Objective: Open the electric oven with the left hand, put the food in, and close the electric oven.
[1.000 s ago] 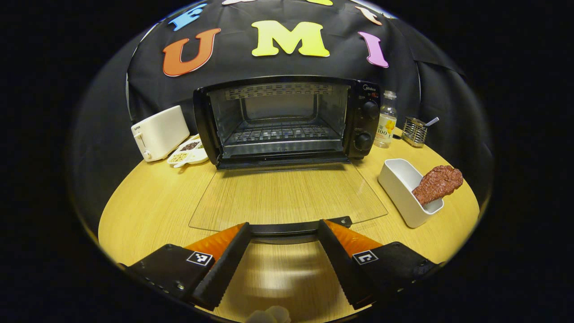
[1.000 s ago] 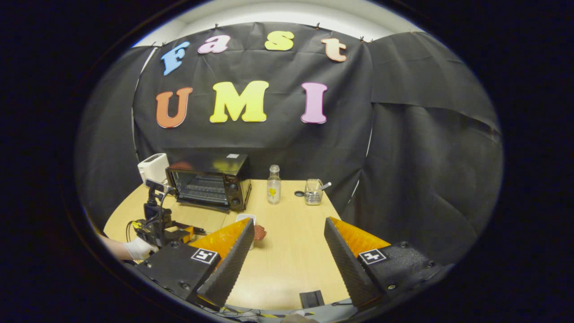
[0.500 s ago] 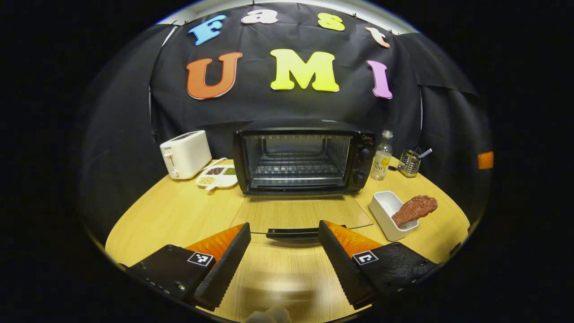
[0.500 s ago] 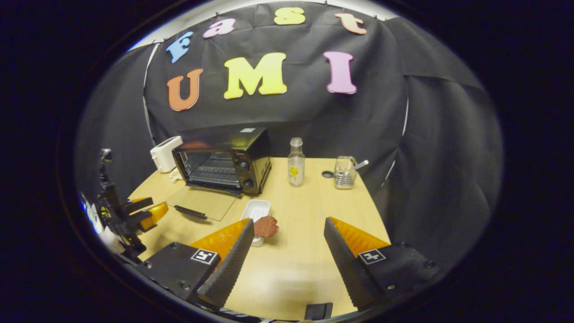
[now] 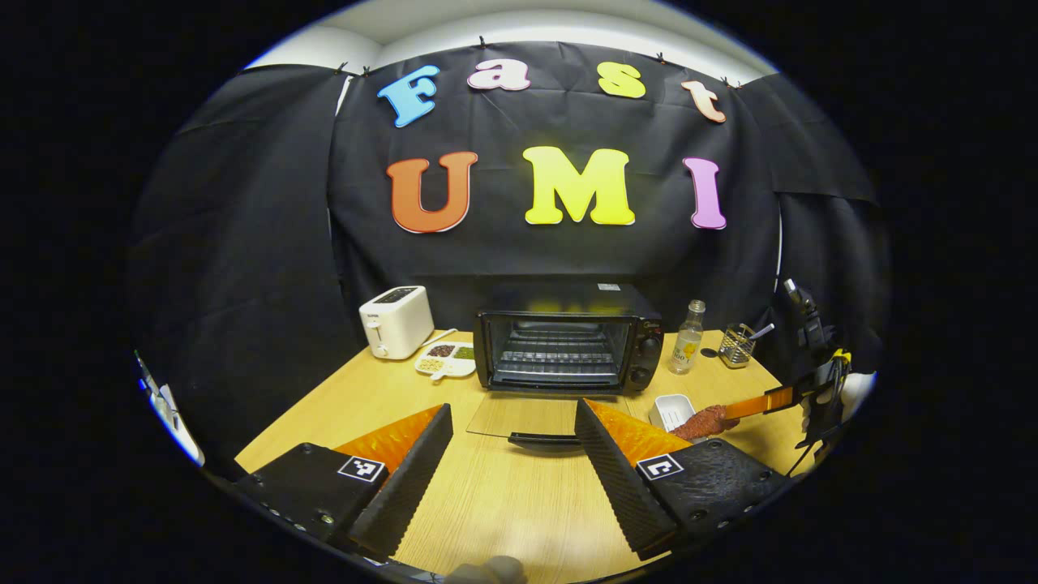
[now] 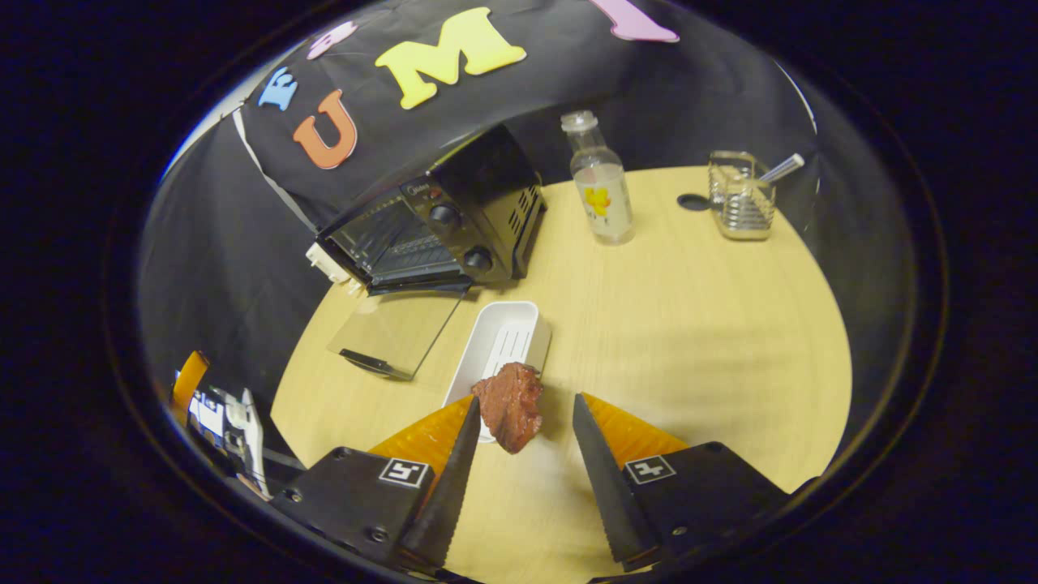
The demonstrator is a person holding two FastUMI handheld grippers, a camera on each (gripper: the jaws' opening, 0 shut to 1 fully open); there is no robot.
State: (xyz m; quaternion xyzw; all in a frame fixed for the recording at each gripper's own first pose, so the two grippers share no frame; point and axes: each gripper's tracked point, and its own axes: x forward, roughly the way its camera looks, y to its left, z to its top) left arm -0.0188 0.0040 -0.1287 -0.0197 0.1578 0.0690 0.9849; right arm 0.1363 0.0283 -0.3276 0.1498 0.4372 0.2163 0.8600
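Observation:
The black electric oven (image 5: 568, 353) stands at the back of the round wooden table, its glass door (image 5: 527, 415) lying flat open. My left gripper (image 5: 515, 454) hangs open and holds nothing, well back from the door handle (image 5: 543, 440). A brown piece of meat (image 6: 509, 405) leans on the near end of a white tray (image 6: 531, 320). My right gripper (image 6: 523, 405) is open, one finger on each side of the meat; the left finger is close to it and the right one apart. In the left gripper view, one of the right gripper's fingers (image 5: 762, 401) reaches the meat (image 5: 704, 422).
A white toaster (image 5: 396, 320) and a divided condiment dish (image 5: 446, 361) sit left of the oven. A clear bottle (image 6: 600, 186) and a metal wire holder (image 6: 739, 199) stand at the back right. The open door (image 6: 397, 328) lies just left of the tray.
My left gripper has drawn back and up from the door handle, still open. My right gripper has come forward and down, so the meat now sits between its fingers.

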